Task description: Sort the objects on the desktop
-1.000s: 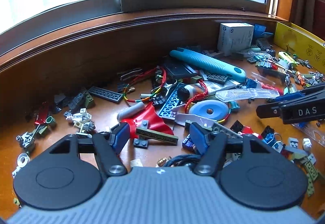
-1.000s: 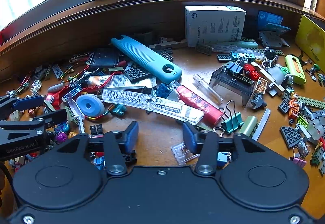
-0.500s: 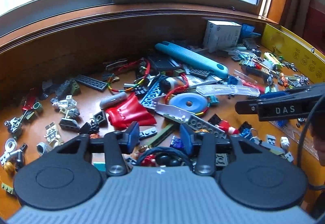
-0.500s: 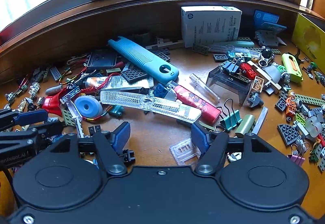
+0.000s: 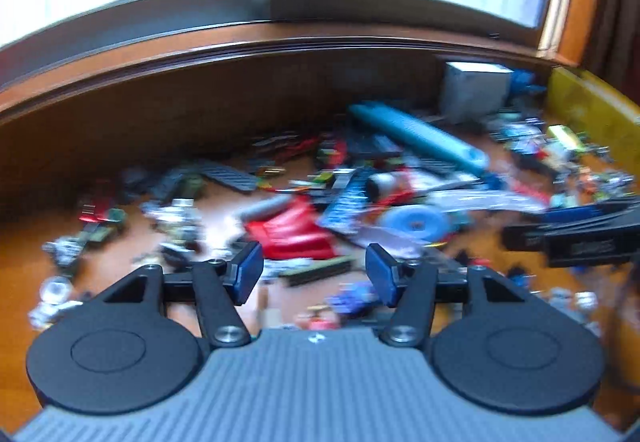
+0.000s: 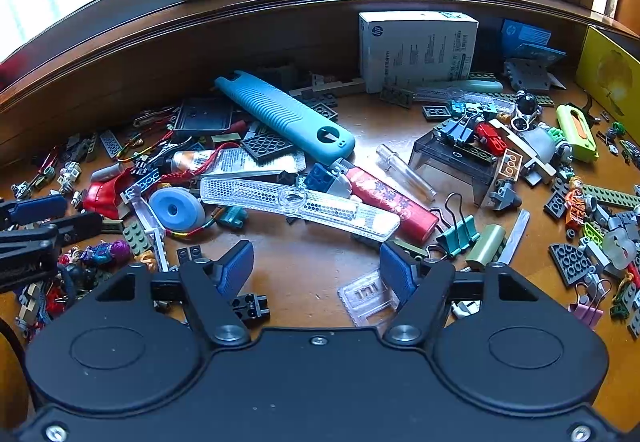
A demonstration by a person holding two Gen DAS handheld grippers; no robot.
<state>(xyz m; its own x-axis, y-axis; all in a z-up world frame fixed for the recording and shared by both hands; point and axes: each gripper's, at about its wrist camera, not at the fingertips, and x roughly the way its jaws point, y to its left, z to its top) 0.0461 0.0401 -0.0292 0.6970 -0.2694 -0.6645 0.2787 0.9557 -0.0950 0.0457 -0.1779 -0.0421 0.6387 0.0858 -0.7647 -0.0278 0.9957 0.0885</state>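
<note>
The wooden desk (image 6: 320, 266) is strewn with small objects: a teal ribbed knife handle (image 6: 284, 117), a clear reflector strip (image 6: 300, 205), a red tube (image 6: 392, 201), a blue tape roll (image 6: 176, 207) and many toy bricks. My right gripper (image 6: 316, 270) hovers over bare wood, its jaws opening with nothing between them. The left wrist view is blurred. There my left gripper (image 5: 314, 274) hangs just in front of a red piece (image 5: 292, 232), its jaws also opening and holding nothing. The left gripper's fingers (image 6: 40, 203) show at the right view's left edge.
A white box (image 6: 416, 49) and a yellow box (image 6: 608, 77) stand at the back right, under the window sill (image 6: 320, 1). A smoked plastic stand (image 6: 452, 157), a green binder clip (image 6: 460, 234) and a clear clip (image 6: 368, 296) lie near my right gripper.
The left jaws narrowed half a second ago and stand wider now, and its view has blurred and shifted slightly. The right jaws have spread apart while that hand stayed put.
</note>
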